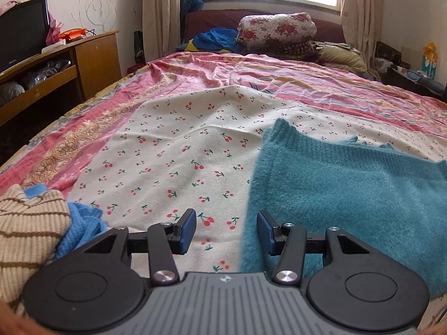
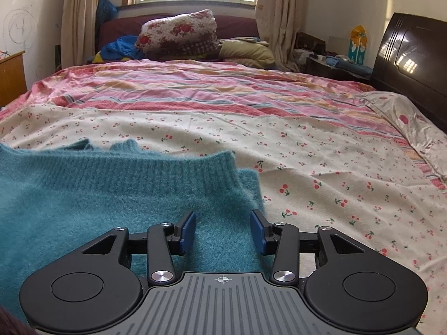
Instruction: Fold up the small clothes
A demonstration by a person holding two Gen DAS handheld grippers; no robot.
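I take the teal sweater [image 1: 349,192] as my landmark. It lies flat on the cherry-print sheet [image 1: 173,150], which is spread over the bed [image 2: 195,83]. Left of the sweater's left edge the sheet runs bare and wide up to the pink patterned border; right of its right edge the sheet is open again, all the way to the dark headboard [image 2: 413,55]. Beyond the sweater's ribbed edges, the striped pink cover stretches free to the bundles under the window.

By my count: one teal sweater laid out, one tan striped knit [image 1: 28,229] and one blue knit [image 1: 81,223] heaped together well left of it, and two grippers.

My left gripper [image 1: 226,230] hangs low, pointing forward over the sweater's left edge: the right finger sits above the teal wool, the left finger above bare sheet. Its jaws stand apart with nothing between them. My right gripper [image 2: 223,229] is level and low near the sweater's right edge, both fingers over the wool just behind the ribbed band [image 2: 195,173], jaws likewise spread and holding nothing. I cannot tell whether either one touches the fabric.
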